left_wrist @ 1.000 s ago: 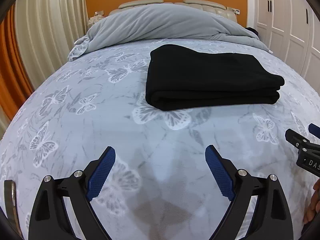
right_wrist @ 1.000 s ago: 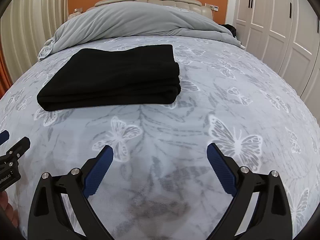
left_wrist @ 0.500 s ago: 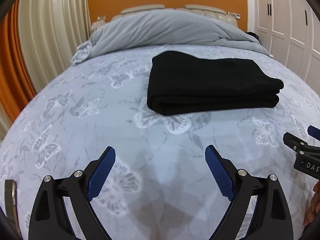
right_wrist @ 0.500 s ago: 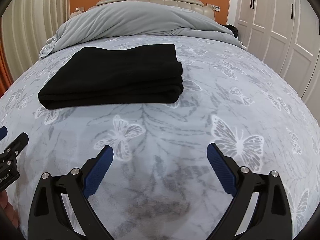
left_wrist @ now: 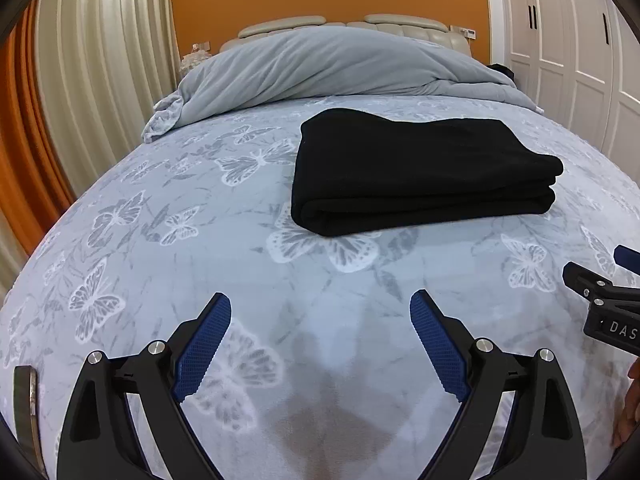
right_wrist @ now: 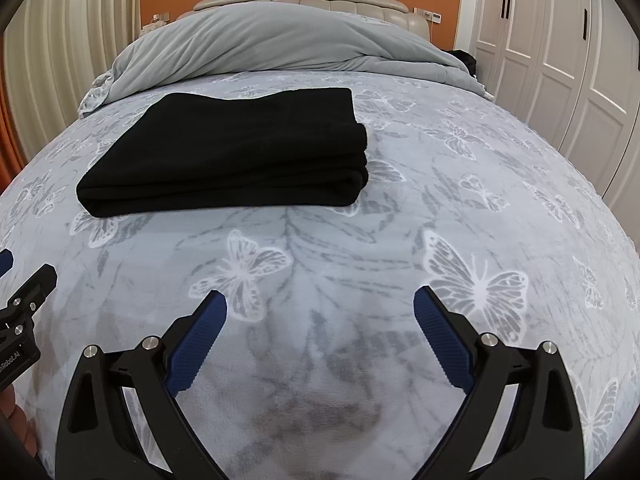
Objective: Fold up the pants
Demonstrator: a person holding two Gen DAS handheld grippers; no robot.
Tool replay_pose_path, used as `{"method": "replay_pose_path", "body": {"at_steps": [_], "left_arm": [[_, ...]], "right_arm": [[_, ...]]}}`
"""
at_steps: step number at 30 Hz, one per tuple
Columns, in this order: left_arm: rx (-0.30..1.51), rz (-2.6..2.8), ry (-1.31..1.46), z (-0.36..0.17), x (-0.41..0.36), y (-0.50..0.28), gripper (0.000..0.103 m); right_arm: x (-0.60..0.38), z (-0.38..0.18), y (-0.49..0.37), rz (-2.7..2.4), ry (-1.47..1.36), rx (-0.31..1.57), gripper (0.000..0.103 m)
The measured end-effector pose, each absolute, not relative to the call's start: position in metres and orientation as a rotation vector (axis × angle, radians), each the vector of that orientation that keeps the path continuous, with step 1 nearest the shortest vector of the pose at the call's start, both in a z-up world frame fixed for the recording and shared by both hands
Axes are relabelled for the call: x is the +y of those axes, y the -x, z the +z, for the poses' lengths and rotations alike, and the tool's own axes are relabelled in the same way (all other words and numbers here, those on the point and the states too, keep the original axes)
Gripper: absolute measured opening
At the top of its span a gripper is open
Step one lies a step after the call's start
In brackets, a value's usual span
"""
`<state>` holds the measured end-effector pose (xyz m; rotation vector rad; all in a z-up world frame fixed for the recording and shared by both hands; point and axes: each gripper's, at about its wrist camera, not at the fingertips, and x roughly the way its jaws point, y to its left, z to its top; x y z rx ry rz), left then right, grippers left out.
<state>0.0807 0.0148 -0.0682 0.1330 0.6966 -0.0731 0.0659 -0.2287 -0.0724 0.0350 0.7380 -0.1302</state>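
Black pants [left_wrist: 420, 168] — pale-blue bedspread [left_wrist: 200, 248], white-grey butterflies — blue-padded claws.

One folded pair of black pants [left_wrist: 420, 168]; one bed [left_wrist: 200, 264]; one grey duvet [left_wrist: 320, 68] bunched at its head; two claws, the left claw [left_wrist: 320, 344] and the right claw [right_wrist: 320, 340]; four blue pads [left_wrist: 204, 348] in all

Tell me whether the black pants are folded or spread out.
Folded: the black pants lie as a compact rectangle on the bedspread, stacked layers showing along the near edge.
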Motion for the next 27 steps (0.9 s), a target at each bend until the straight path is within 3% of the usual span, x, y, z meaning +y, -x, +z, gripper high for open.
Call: {"method": "replay_pose_path", "body": {"at_steps": [27], "left_arm": [[0.697, -0.070, -0.133, -0.0702, 0.0164, -0.0825, 0.089]], "right_arm": [[-0.2281, -0.0723, -0.0658, -0.132, -0.034, 0.734, 0.093]]}}
